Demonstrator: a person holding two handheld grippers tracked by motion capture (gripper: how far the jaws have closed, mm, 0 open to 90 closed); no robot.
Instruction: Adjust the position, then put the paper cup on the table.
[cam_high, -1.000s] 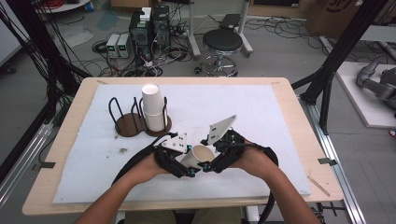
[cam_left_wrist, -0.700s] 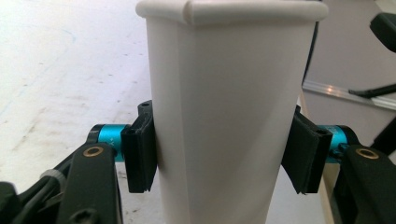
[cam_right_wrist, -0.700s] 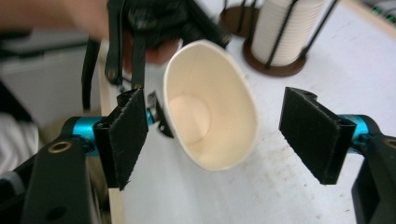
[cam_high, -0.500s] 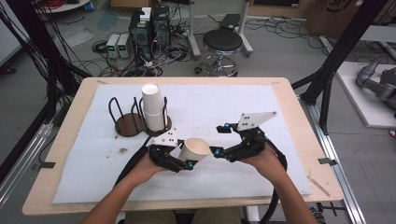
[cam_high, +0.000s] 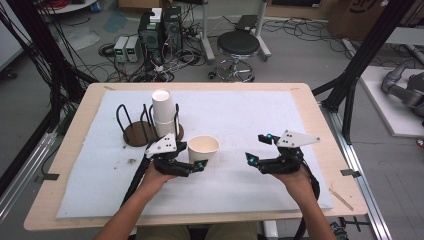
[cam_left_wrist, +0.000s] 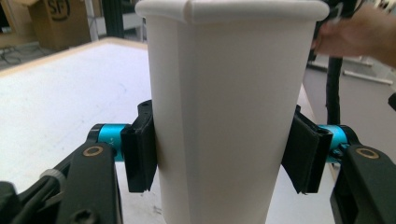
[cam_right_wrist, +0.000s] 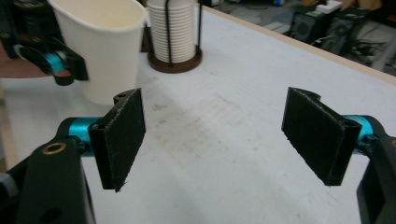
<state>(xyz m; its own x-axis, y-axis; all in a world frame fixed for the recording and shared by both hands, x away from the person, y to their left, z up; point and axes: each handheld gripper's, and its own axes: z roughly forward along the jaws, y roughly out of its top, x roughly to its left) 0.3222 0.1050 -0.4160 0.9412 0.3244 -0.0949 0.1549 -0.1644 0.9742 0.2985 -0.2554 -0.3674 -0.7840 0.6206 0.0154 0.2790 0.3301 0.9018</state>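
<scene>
The bench carries a white mat, with a wire cup holder at its left holding a stack of paper cups. A second ago both hand-held grippers met over one paper cup near the front middle; since then they have drawn apart. The left hand-held gripper now has the cup alone, upright, its jaws clamped on the cup's sides just right of the holder. The right hand-held gripper has let go and backed off to the right, jaws wide apart and empty. That looks like a finished hand-over, leaving the left side to place the cup.
</scene>
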